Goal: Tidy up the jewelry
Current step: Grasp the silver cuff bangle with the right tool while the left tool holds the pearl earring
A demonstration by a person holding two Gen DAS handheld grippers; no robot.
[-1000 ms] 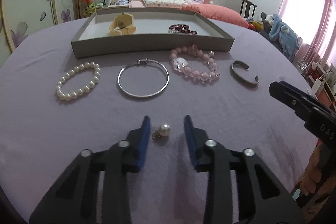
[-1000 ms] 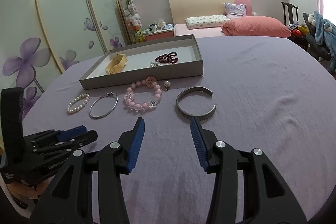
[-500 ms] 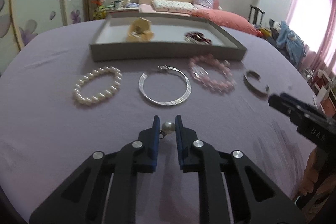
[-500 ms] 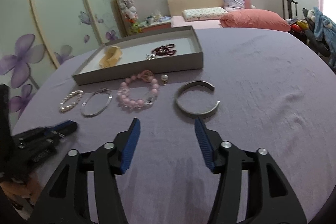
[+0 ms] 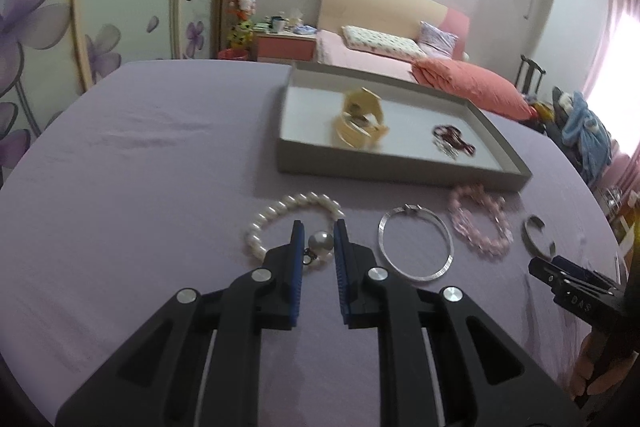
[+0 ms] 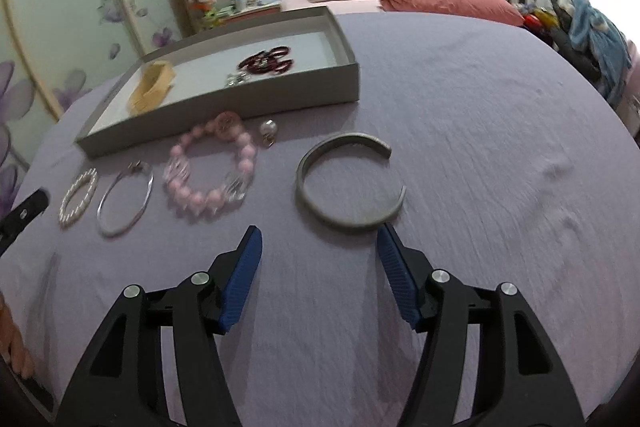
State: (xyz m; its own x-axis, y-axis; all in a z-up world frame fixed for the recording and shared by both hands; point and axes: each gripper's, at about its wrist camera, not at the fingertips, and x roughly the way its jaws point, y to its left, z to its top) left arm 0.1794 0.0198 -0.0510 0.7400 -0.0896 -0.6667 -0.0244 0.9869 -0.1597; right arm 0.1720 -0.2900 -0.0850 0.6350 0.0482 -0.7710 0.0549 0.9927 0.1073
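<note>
Black grippers (image 6: pixel 319 247), ribbed blue pads (image 6: pixel 245 269), silver screws

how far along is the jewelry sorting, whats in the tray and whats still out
Early on. Done: the tray holds a yellow watch and dark red beads. In hand: the left gripper is closed on a pearl earring. Left on the cloth: pearl bracelet, silver bangle, pink bead bracelet, a second pearl earring and the grey cuff, with the open right gripper near it.

Bare purple cloth (image 5: pixel 132 163) left of tray (image 5: pixel 384 167); bracelets (image 6: pixel 208 171) seemingly crowding its front.
</note>
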